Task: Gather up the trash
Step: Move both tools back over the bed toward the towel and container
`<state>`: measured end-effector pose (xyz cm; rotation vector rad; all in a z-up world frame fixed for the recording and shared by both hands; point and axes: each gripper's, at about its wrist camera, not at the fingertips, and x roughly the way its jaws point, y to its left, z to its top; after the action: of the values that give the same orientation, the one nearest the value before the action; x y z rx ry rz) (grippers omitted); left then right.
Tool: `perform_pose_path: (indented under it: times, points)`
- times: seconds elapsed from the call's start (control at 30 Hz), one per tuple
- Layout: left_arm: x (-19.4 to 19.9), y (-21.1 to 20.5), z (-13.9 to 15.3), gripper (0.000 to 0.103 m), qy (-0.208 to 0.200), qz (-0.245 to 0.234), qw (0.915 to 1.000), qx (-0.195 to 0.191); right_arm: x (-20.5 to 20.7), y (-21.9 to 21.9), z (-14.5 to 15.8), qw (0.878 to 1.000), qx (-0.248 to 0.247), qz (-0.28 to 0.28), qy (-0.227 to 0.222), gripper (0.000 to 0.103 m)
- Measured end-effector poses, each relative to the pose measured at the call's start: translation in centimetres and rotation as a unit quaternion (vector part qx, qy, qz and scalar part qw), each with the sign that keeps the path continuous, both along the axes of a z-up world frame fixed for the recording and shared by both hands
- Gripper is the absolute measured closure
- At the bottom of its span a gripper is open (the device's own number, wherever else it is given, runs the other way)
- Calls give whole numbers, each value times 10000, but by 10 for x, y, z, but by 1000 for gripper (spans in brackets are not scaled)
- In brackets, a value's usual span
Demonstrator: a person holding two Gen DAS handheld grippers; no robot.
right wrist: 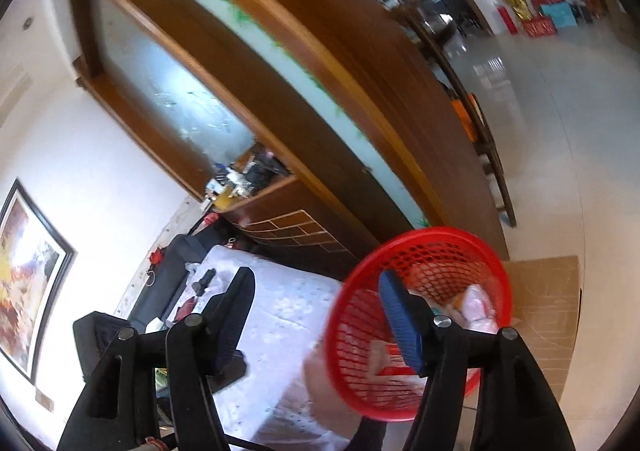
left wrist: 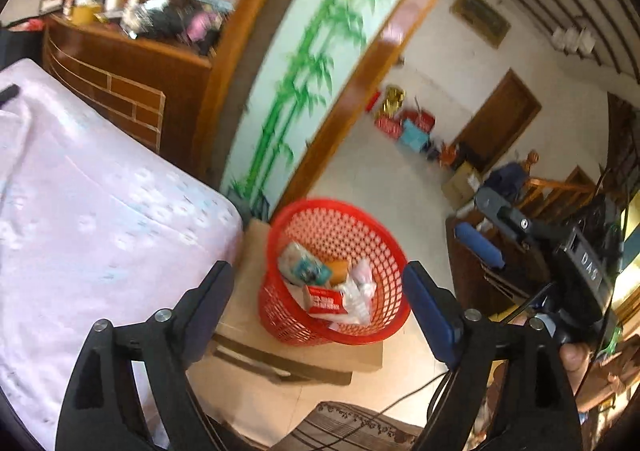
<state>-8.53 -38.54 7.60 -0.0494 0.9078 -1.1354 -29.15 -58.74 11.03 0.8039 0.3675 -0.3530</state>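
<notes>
Your left gripper [left wrist: 318,299] has its jaws spread wide and holds nothing; between its fingers, in the lower middle of the left wrist view, sits the red basket [left wrist: 394,283] on a sheet of cardboard [left wrist: 360,355]. The basket already holds trash: a red and white carton [left wrist: 324,299], white wrappers [left wrist: 360,291] and a pale packet [left wrist: 302,265]. Your right gripper [right wrist: 316,309] is also spread apart and empty, with the same basket at the lower right of its view, just beside the pale cloth-covered table [right wrist: 280,315]. Judging from this, you are at the drop point between items, with a deposit likely just done. Both views are motion-blurred, so I cannot tell whether any loose trash is left. The next move calls for turning toward the table and finding another piece to pick.
</notes>
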Motion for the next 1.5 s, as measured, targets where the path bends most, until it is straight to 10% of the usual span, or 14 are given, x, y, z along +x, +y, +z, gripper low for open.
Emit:
perform_pose_path:
  times: [0.47, 0.9, 1.5]
  points:
    - [32, 181, 57, 15, -592, 1375, 9869, -596, 48, 121, 63, 9926, -704, 940, -313, 23]
    - [96, 317, 41, 14, -574, 3104, 9473, -548, 149, 214, 41, 9745, -625, 2154, -118, 22]
    - [140, 421, 19, 14, -90, 4205, 9070, -206, 268, 280, 6, 9478, -332, 3169, -94, 22]
